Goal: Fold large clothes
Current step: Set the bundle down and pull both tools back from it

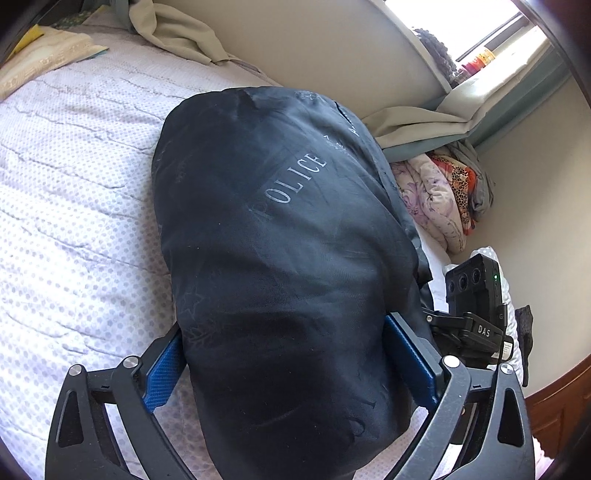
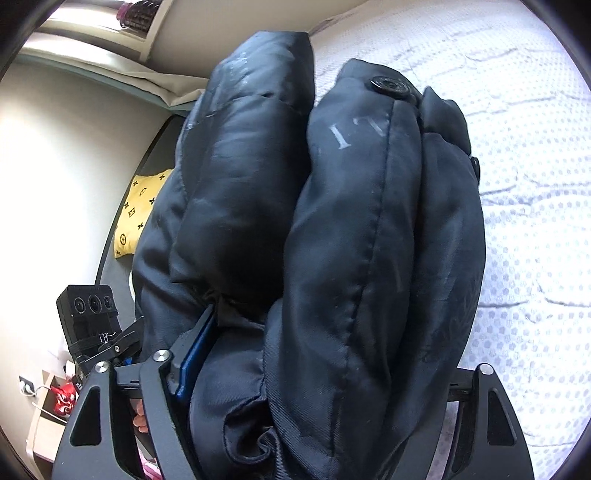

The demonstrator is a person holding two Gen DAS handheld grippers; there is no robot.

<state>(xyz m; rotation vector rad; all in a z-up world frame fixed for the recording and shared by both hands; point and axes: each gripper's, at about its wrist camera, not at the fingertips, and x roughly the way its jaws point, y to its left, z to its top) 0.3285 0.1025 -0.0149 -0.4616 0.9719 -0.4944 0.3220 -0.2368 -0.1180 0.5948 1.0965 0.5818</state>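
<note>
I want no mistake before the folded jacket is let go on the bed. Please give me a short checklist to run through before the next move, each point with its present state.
1. Folded black jacket lies over the dotted bedspread, not past the edge: ok.
2. Left gripper has the bundle between its blue pads: ok. Whether they press or only flank it: cannot tell.
3. Right gripper has the jacket between its jaws: ok on the near pad; the far pad is hidden by cloth: cannot tell.
4. Fold stays closed: not ok in the right wrist view, two thick rolls bulge apart.
5. Landing spot free of other items: ok; the beige cloth lies far off.
</note>
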